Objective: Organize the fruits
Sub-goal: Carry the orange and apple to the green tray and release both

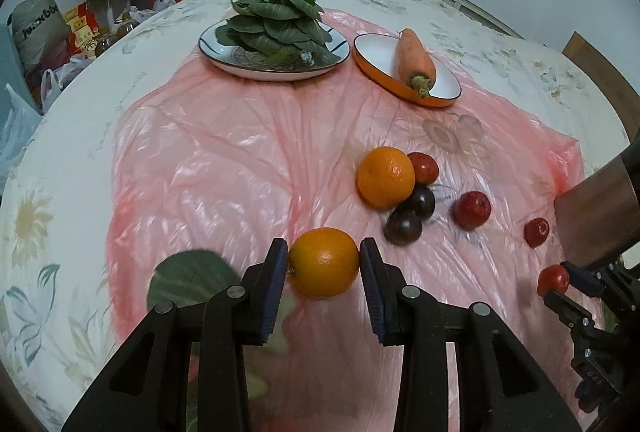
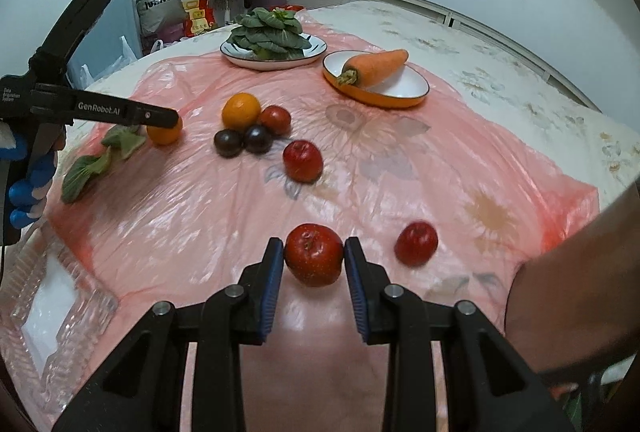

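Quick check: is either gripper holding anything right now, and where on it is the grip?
Both are. The left gripper clamps an orange across its opposite sides. The right gripper clamps a red apple the same way, at its widest part.

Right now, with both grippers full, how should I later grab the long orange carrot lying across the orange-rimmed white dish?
Grip the long orange carrot mid-body, from above, jaws across its width. It lies tilted on the rim of the orange-rimmed white dish, so its sides look clear.

Greens on plate (image 2: 316,47), carrot (image 2: 376,65) in orange dish, pink plastic sheet (image 2: 400,167).
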Tool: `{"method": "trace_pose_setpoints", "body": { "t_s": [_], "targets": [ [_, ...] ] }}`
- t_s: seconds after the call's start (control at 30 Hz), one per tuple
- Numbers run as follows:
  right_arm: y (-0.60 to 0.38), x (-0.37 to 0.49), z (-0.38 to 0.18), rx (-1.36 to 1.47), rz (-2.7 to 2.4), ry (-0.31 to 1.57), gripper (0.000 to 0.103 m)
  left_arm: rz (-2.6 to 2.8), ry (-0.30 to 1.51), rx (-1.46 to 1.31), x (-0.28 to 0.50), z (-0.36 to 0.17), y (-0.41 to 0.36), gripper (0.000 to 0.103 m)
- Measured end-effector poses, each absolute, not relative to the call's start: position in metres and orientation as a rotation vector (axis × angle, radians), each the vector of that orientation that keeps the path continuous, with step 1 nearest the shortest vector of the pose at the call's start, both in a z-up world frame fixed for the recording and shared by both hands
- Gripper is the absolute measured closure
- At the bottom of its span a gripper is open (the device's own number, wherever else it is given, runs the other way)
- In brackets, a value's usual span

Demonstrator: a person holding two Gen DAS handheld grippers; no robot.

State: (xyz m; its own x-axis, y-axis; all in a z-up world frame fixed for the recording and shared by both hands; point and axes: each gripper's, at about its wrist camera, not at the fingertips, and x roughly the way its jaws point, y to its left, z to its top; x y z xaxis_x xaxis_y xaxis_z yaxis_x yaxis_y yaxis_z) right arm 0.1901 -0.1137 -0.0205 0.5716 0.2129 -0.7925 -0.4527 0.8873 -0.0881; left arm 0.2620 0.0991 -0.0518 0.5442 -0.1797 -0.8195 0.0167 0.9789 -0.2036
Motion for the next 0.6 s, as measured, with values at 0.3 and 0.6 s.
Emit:
{"method": "trace_pose_setpoints", "body": {
  "t_s": [0.3,0.6],
  "targets": [
    [-0.14,0.139,-0.013,-0.209,0.364,0.892,0.077,-0.133,0.972,-0.188,0.224,-0.035,0.1,0.071],
    [-0.185,0.079,0.005,-0.124,0.298,0.878,0.077,-0.19,0.96,-0.179,0.186,-0.016,0.07,0.071]
  ]
}}
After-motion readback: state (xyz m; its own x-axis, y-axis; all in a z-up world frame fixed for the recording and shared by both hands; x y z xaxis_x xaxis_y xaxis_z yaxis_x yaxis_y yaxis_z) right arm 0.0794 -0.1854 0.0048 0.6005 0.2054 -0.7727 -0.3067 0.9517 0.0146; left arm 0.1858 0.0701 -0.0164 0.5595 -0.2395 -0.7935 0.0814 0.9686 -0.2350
